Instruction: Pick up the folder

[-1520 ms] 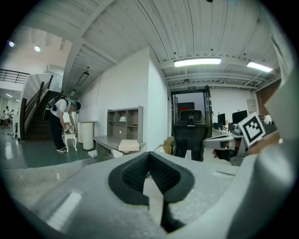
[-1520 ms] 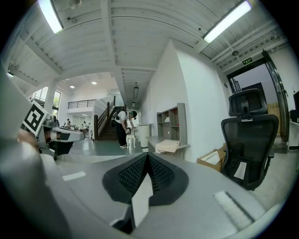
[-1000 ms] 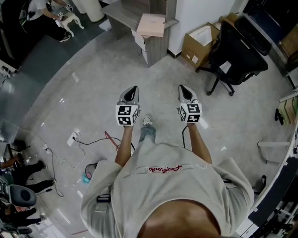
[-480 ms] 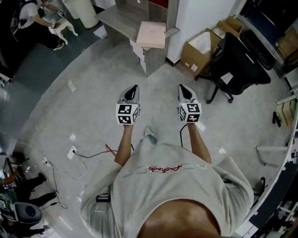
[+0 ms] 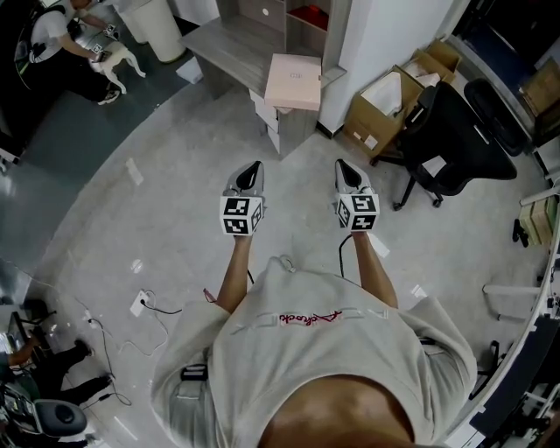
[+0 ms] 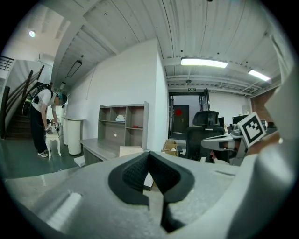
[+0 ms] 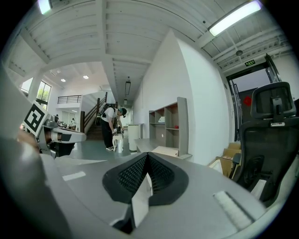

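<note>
A pale pink folder (image 5: 295,80) lies flat on the near end of a grey desk (image 5: 229,44), ahead of both grippers. It also shows as a flat slab in the left gripper view (image 6: 131,150) and the right gripper view (image 7: 164,151). My left gripper (image 5: 251,167) and right gripper (image 5: 343,165) are held side by side at waist height over the floor, pointing toward the desk and well short of it. Both have their jaws together with nothing between them, as seen close up on the left gripper (image 6: 149,154) and the right gripper (image 7: 147,156).
A black office chair (image 5: 455,140) and open cardboard boxes (image 5: 385,92) stand to the right of the desk. A shelf unit (image 5: 302,16) rises behind it. A person (image 5: 48,48) bends over a white dog (image 5: 112,58) at far left. Cables and a power strip (image 5: 140,304) lie on the floor.
The whole scene has slid toward me: the desk and pink folder are nearer, the chair has shifted right. Both grippers kept their pose, side by side and shut.
</note>
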A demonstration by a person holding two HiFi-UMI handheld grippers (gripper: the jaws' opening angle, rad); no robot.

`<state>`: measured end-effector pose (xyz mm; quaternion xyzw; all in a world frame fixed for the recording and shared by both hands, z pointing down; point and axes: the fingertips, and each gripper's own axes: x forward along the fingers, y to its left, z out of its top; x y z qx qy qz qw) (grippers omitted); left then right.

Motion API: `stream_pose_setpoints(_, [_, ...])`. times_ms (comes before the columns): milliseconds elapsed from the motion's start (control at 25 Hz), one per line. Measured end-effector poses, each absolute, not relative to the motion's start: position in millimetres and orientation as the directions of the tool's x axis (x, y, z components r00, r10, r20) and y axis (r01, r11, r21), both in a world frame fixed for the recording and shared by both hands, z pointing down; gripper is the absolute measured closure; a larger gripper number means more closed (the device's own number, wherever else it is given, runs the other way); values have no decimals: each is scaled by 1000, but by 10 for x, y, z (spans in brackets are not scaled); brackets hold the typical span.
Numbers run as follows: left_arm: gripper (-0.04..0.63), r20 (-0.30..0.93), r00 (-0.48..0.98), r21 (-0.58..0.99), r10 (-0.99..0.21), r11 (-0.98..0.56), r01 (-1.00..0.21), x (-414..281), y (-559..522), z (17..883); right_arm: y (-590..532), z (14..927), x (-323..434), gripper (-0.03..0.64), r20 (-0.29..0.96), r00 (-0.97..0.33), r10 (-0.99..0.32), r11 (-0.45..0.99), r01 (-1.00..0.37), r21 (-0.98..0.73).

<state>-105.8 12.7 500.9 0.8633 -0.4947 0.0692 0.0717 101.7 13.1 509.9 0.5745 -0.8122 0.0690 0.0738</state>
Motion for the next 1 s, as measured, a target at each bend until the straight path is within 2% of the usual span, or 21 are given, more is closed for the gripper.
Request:
stream_pose_setpoints(520, [597,186,524,60,-831,-522,-851,-1369,-595,5060,-558,5134,684,610,199,-318,-927,322,-947,-11])
stream_pose_setpoints(1000, [597,219,562,71,-798,-561,-825,-1291,-497,5184,-334,5297,674,611,240,-294,-925,298,-954,-19])
